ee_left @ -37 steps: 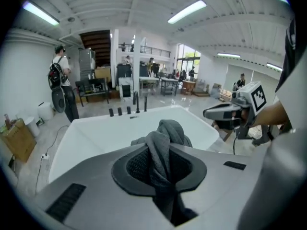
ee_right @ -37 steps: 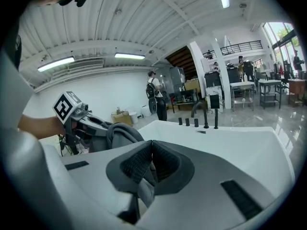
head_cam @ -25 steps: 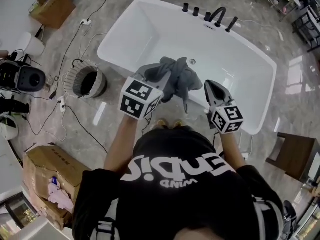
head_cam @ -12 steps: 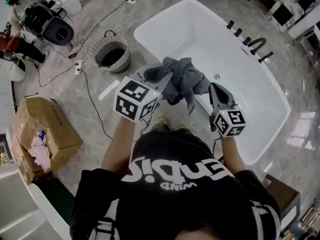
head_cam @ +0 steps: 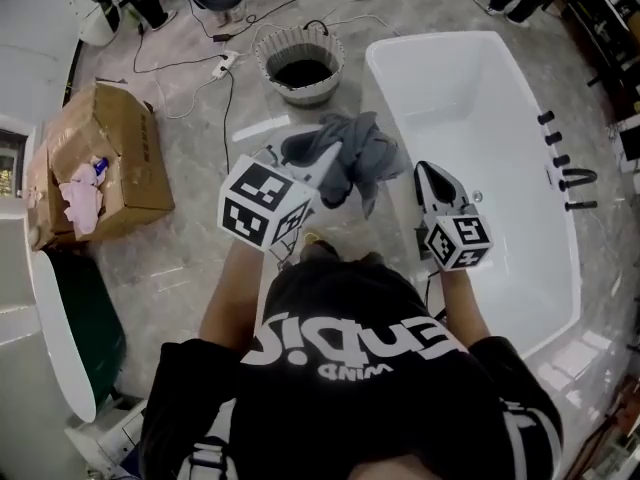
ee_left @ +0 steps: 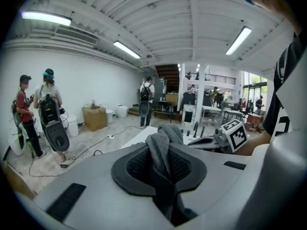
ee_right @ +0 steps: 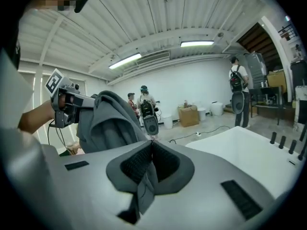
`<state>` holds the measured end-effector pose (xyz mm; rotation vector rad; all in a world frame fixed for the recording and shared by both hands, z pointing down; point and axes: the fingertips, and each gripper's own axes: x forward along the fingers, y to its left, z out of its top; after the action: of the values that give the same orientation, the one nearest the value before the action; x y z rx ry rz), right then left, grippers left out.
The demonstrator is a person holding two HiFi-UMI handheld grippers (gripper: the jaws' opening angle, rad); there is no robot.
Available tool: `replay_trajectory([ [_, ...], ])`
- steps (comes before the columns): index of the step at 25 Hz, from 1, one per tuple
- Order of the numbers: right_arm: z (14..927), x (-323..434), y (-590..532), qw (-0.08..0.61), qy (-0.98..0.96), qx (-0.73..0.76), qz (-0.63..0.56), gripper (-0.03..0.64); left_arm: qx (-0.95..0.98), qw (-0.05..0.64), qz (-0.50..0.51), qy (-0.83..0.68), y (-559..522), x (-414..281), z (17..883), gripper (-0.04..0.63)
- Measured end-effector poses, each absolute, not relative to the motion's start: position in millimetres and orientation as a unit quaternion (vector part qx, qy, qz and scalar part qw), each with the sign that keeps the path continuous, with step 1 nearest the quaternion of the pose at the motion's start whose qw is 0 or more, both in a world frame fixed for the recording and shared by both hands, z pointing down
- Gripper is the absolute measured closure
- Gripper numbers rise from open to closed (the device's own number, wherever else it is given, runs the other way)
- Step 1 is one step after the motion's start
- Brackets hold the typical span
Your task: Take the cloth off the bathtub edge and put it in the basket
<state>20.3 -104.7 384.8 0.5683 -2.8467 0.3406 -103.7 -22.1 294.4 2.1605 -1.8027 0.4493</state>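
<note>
A crumpled grey cloth (head_cam: 352, 151) hangs in the air over the floor beside the white bathtub (head_cam: 480, 118). My left gripper (head_cam: 322, 164) is shut on it; the folds bulge up between its pads (ee_left: 160, 150). My right gripper (head_cam: 421, 171) is at the cloth's right side over the tub rim, shut, with a thin strip of the cloth (ee_right: 143, 186) pinched in it. From the right gripper view the cloth's bulk (ee_right: 108, 121) shows at the left. The round wicker basket (head_cam: 300, 63) stands on the floor ahead, open and dark inside, beyond the cloth.
An open cardboard box (head_cam: 95, 163) sits on the floor at the left. Black cables and a power strip (head_cam: 222, 63) run around the basket. Black tap fittings (head_cam: 565, 173) line the tub's far right rim. Several people (ee_left: 45, 116) stand further off.
The head view has swung left: the bathtub slid to the right and the basket came up ahead of the grippers. Both grippers still carry the cloth between them.
</note>
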Motion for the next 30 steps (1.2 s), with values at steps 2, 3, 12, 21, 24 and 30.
replay_trajectory([
  [2, 386.3, -6.4, -97.4, 0.109, -0.972, 0.174, 0.115, 0.603, 0.735, 0.149, 0.159, -0.642, -9.4, -126.5, 301.2, 0.535],
  [3, 387.3, -16.7, -94.9, 0.109, -0.973, 0.166, 0.116, 0.603, 0.728, 0.152, 0.160, -0.649, -4.8, -135.4, 305.2, 0.535],
  [12, 384.6, -91.8, -70.5, 0.121, -0.980, 0.114, 0.111, 0.603, 0.678, 0.193, 0.131, -0.697, 32.5, -208.3, 327.6, 0.540],
  [21, 386.9, -155.4, -50.3, 0.122, -0.980, 0.109, 0.108, 0.603, 0.677, 0.192, 0.103, -0.703, 52.4, -267.7, 333.8, 0.541],
  [24, 388.1, -173.6, -51.1, 0.118, -0.978, 0.125, 0.115, 0.603, 0.682, 0.189, 0.098, -0.699, 52.1, -284.7, 334.6, 0.541],
  [30, 384.9, -208.7, -61.7, 0.120, -0.978, 0.128, 0.115, 0.603, 0.683, 0.191, 0.099, -0.698, 39.4, -319.9, 337.5, 0.541],
])
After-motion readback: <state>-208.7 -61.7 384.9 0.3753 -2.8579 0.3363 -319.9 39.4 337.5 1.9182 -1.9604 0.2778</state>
